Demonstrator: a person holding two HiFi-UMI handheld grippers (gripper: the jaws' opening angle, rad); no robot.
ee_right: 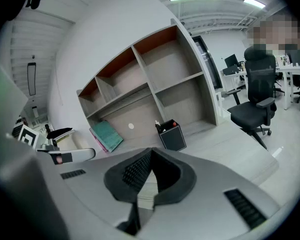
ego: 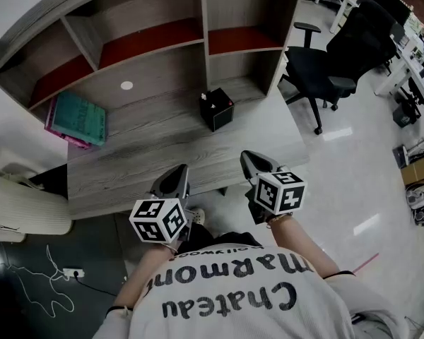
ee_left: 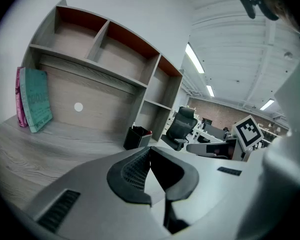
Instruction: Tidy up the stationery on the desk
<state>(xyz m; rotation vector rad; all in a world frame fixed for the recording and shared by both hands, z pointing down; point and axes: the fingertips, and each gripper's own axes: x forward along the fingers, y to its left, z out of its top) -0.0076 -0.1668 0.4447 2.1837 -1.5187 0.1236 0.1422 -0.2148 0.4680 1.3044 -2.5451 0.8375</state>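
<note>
- My left tongs [ego: 175, 176] are pinched shut with nothing between the jaws. In the left gripper view the two dark pads meet tip to tip.
- My right tongs [ego: 258, 162] are the same, jaws together and empty.
- Both pairs hang side by side at the near edge of the desk [ego: 148, 150], close to my chest and pointing toward the back. Neither touches anything.
- The black pen holder [ego: 216, 109] stands upright on the desk toward the right. It's just in front of the divider between the middle and right bays of the shelf unit [ego: 162, 41], and well apart from both tongs.
- A couple of small things poke out of its top, one with a bit of red, but they're too small for me to tell what they are.
- A teal book [ego: 79, 117] leans at the far left of the desk against the back panel, with a pink book [ego: 54, 127] tucked right behind it, touching.
- There's a little white round cap [ego: 126, 85] on the back panel, between the books and the pen holder.
- A black office chair [ego: 325, 73] sits off the desk's right end.
</note>
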